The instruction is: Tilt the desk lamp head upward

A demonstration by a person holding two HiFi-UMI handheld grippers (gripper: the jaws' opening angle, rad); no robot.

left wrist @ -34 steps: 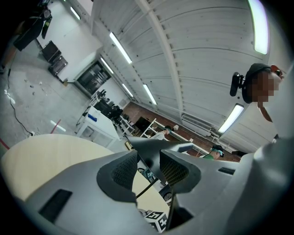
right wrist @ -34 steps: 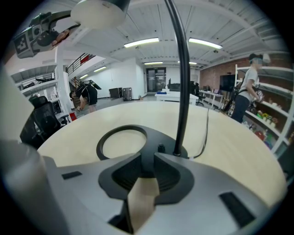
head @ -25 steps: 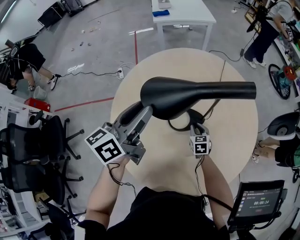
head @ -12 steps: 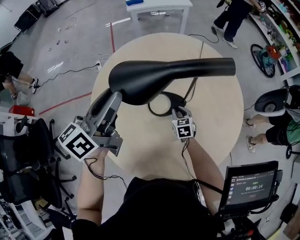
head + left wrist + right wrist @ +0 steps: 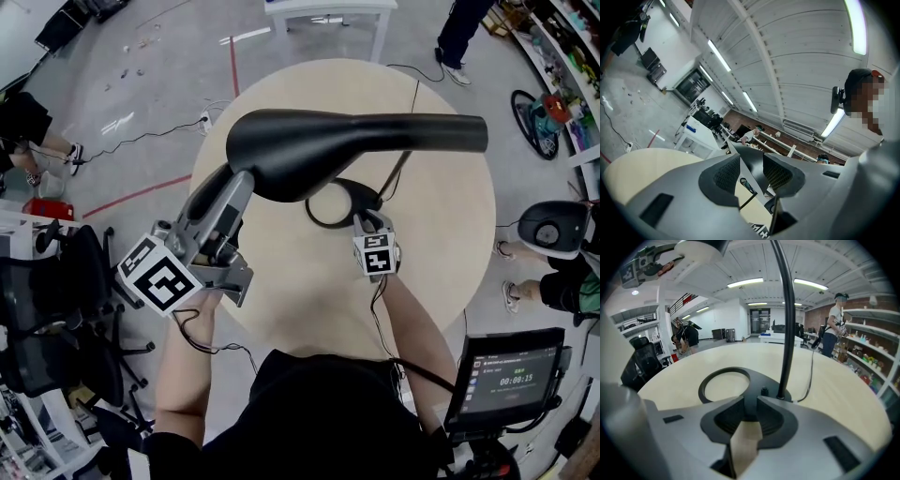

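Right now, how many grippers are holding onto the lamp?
2. The left gripper is clamped on the rim of the lamp head, up top. The right gripper is clamped on the lamp base, down on the round table.

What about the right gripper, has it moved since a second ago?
No. The right gripper stays clamped on the near edge of the lamp base, which sits where it was on the round table.
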